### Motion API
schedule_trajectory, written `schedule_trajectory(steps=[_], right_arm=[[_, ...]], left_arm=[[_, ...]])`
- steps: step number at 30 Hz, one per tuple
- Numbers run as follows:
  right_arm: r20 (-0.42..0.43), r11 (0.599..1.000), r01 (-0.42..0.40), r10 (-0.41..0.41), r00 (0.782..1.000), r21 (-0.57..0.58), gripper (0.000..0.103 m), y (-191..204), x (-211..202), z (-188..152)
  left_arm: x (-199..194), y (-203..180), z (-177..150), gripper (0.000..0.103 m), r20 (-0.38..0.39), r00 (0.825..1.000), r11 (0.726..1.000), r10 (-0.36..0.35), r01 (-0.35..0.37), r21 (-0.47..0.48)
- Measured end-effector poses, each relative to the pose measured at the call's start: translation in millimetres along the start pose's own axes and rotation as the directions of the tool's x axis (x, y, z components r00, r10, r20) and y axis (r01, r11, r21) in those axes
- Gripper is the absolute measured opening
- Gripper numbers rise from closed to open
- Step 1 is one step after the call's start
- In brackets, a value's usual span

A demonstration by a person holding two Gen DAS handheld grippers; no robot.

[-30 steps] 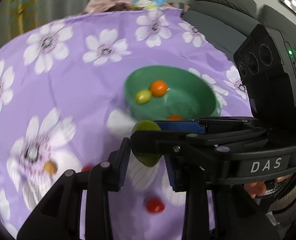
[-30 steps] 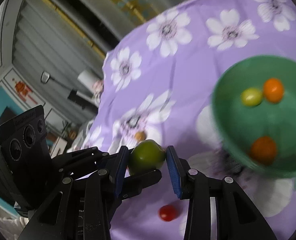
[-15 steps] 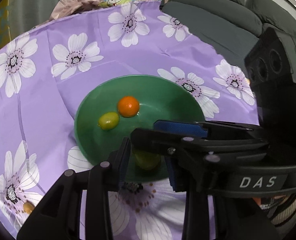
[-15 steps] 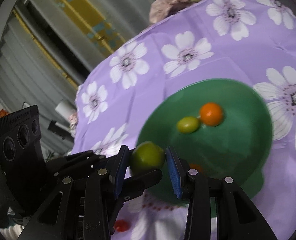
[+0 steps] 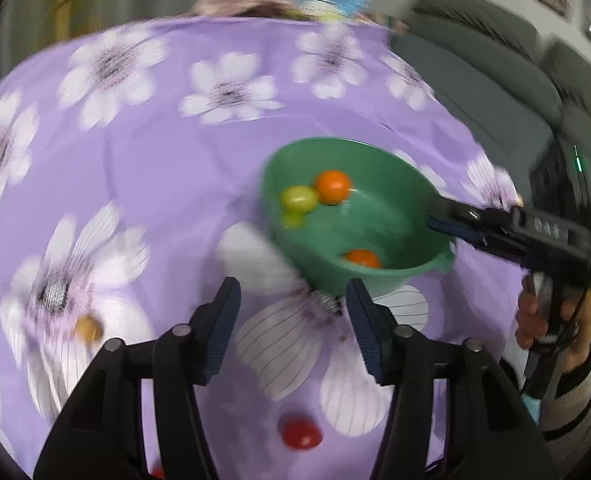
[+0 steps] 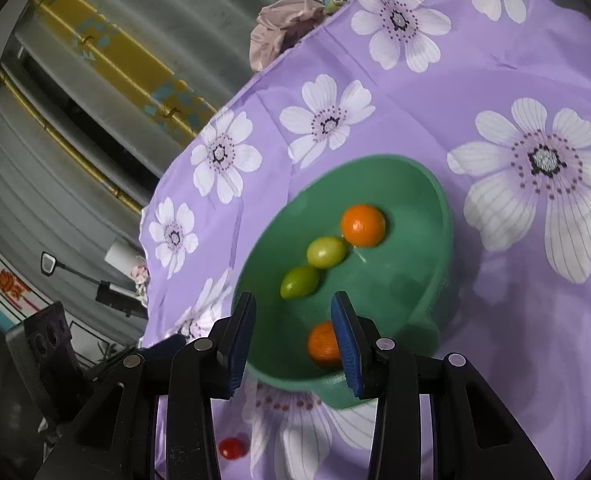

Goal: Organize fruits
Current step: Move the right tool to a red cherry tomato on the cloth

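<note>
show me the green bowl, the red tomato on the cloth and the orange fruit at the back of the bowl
green bowl [image 6: 441, 216]: right wrist view, far rim
red tomato [image 5: 300, 433]: left wrist view, middle
orange fruit [image 6: 362, 225]: right wrist view, middle

Left wrist view blurred by motion. A second green fruit [image 5: 291, 219] smears to a streak beside the first. One orange fruit [image 6: 324, 345] partly hidden behind a right gripper finger [image 6: 345, 346]. A red fruit [image 5: 158, 472] cut by the bottom edge.
</note>
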State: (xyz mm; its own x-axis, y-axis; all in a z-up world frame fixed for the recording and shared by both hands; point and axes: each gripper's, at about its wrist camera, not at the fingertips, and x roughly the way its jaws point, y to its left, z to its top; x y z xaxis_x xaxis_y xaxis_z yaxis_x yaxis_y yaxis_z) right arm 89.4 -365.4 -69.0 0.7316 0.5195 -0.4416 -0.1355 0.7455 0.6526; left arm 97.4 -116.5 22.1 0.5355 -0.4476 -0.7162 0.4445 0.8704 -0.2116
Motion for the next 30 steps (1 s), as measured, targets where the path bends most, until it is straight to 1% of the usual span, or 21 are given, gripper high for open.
schedule_trajectory(steps=[2, 3, 6, 10, 14, 17, 19, 22, 23, 24, 26, 28, 30], right_arm=[[-0.007, 1.0, -0.005, 0.005, 1.0, -0.005, 0.041, 2.8, 0.6, -3.9], [-0.01, 1.0, -0.011, 0.011, 1.0, -0.009, 0.041, 4.5, 1.3, -5.3], [-0.032, 0.999, -0.031, 0.03, 0.999, -0.037, 0.041, 13.6, 5.6, -13.6], [-0.071, 0.994, -0.032, 0.025, 0.997, -0.1, 0.041, 28.8, 16.1, -26.9], [-0.103, 0.979, -0.061, 0.041, 0.994, -0.197, 0.041, 51.8, 23.8, -37.9], [-0.134, 0.957, -0.097, 0.062, 0.989, -0.273, 0.041, 72.2, 24.6, -42.6], [-0.162, 0.939, -0.118, 0.068, 0.984, -0.322, 0.041, 85.3, 26.6, -47.8], [-0.231, 0.913, -0.147, 0.059, 0.971, -0.382, 0.041, 100.2, 34.6, -61.6], [-0.257, 0.903, -0.148, 0.043, 0.965, -0.403, 0.041, 103.4, 38.9, -67.8], [-0.285, 0.891, -0.138, 0.01, 0.959, -0.433, 0.041, 106.0, 44.2, -76.3], [-0.314, 0.87, -0.113, -0.051, 0.948, -0.48, 0.041, 107.5, 50.3, -90.7], [-0.338, 0.856, -0.11, -0.079, 0.938, -0.505, 0.041, 108.9, 54.2, -99.3], [-0.365, 0.852, -0.124, -0.083, 0.927, -0.509, 0.041, 109.7, 57.2, -106.3]], left_arm=[[-7.0, 20.9, -11.4, 0.056, -0.008, 1.0, 0.997, 0.014, -0.014, -0.078], [-8.7, 24.4, -14.3, 0.056, -0.012, 1.0, 0.996, 0.025, -0.026, -0.088], [-21.0, 43.5, -31.0, 0.056, -0.02, 0.996, 0.988, 0.088, -0.09, -0.128], [-42.4, 68.5, -53.2, 0.056, -0.004, 0.995, 0.971, 0.097, -0.096, -0.221], [-59.1, 85.7, -72.9, 0.056, -0.019, 0.992, 0.954, 0.126, -0.126, -0.271], [-66.4, 95.4, -85.6, 0.056, -0.032, 0.994, 0.946, 0.108, -0.113, -0.303], [-68.1, 96.8, -93.4, 0.056, -0.048, 0.994, 0.947, 0.1, -0.11, -0.302], [-68.7, 93.8, -102.8, 0.056, -0.072, 0.993, 0.952, 0.092, -0.108, -0.288], [-68.2, 94.0, -104.7, 0.056, -0.073, 0.994, 0.953, 0.085, -0.102, -0.286], [-68.2, 91.9, -108.4, 0.056, -0.075, 0.994, 0.954, 0.075, -0.093, -0.283], [-66.7, 88.6, -113.6, 0.056, -0.079, 0.995, 0.961, 0.062, -0.081, -0.266], [-60.8, 83.3, -116.2, 0.055, -0.096, 0.993, 0.969, 0.069, -0.089, -0.231], [-55.5, 79.3, -116.4, 0.055, -0.108, 0.991, 0.973, 0.075, -0.097, -0.208]])
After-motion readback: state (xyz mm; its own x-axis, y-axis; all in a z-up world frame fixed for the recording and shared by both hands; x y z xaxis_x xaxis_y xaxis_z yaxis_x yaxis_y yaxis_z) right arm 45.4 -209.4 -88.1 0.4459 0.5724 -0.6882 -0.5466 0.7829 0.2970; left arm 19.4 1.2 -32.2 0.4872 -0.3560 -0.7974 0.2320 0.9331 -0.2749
